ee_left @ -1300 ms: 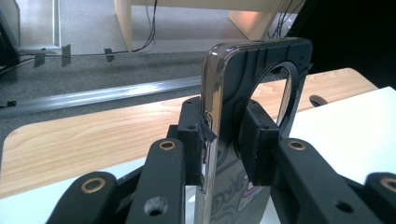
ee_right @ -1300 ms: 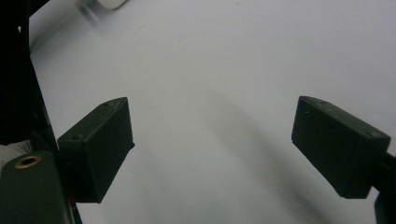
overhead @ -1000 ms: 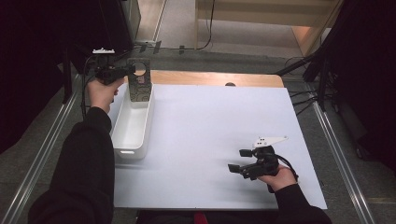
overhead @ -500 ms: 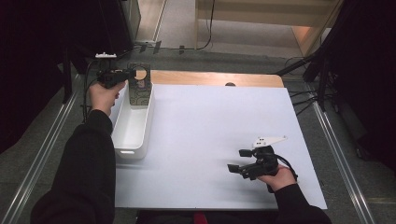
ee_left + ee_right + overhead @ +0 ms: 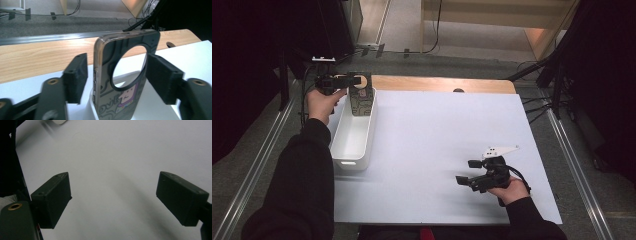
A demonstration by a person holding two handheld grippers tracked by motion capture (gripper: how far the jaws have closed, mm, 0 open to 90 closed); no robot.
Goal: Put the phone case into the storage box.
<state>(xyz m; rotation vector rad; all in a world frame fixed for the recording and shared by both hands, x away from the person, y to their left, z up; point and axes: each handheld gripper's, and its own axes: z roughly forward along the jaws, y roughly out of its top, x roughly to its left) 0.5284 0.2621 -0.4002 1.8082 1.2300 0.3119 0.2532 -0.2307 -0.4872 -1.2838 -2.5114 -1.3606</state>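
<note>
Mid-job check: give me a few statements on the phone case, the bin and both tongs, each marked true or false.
1. The phone case stands upright at the far end of the white bin. True.
2. The left tongs clamp the case. False: their jaws have just been opening and stand clear on both sides of it.
3. The right tongs hold a tool. False: open, nothing between them, above the white table sheet.
4. The case has a large round hole. True.

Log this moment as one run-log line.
left gripper: jaws just opened, pads off phone case | phone case: upright at far end of white bin | right gripper: open, over white mat
</note>
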